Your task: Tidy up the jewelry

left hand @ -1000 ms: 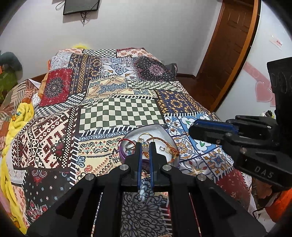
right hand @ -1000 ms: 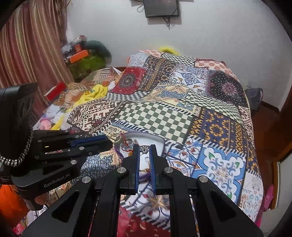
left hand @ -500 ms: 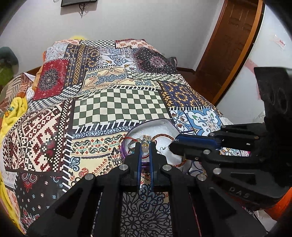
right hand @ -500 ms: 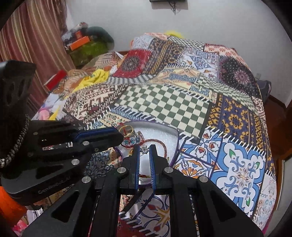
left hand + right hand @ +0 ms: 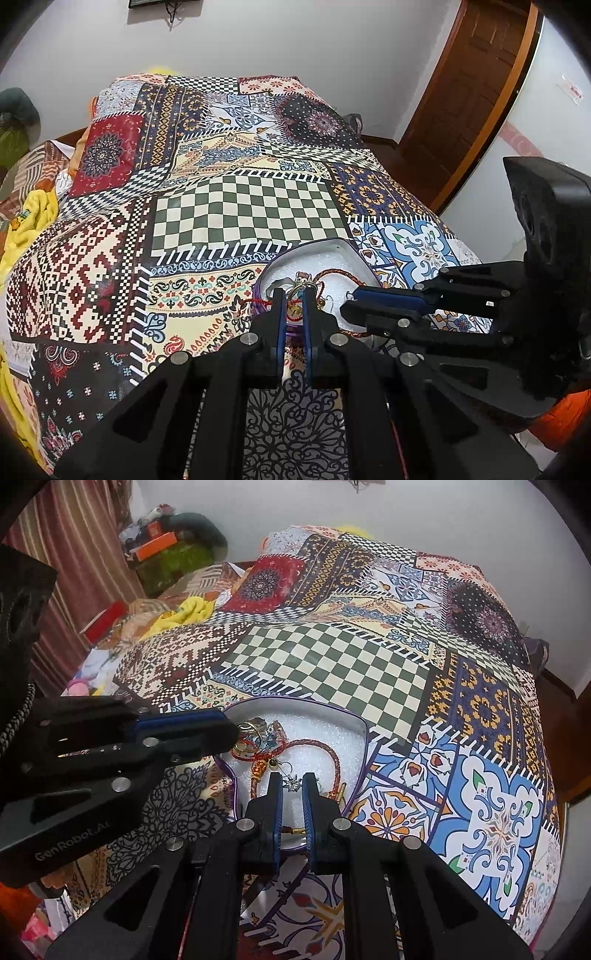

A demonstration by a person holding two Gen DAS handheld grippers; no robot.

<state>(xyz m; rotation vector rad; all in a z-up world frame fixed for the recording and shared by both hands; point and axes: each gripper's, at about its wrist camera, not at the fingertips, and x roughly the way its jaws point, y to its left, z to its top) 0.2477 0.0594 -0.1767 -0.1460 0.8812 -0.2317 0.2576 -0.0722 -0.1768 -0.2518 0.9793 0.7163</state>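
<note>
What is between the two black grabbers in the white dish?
Jewelry: gold rings, a little bell and a red cord bracelet lie in the dish, seen from the right wrist.

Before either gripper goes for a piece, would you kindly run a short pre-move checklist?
1. Heart-shaped tin lies open on the bedspread: ok.
2. Jewellery inside untangled: not ok; rings and red braided cord overlap.
3. Left gripper empty and shut over the rings: ok.
4. Right gripper empty and shut above the star charm: ok.
5. Grippers clear of each other: cannot tell.
</note>
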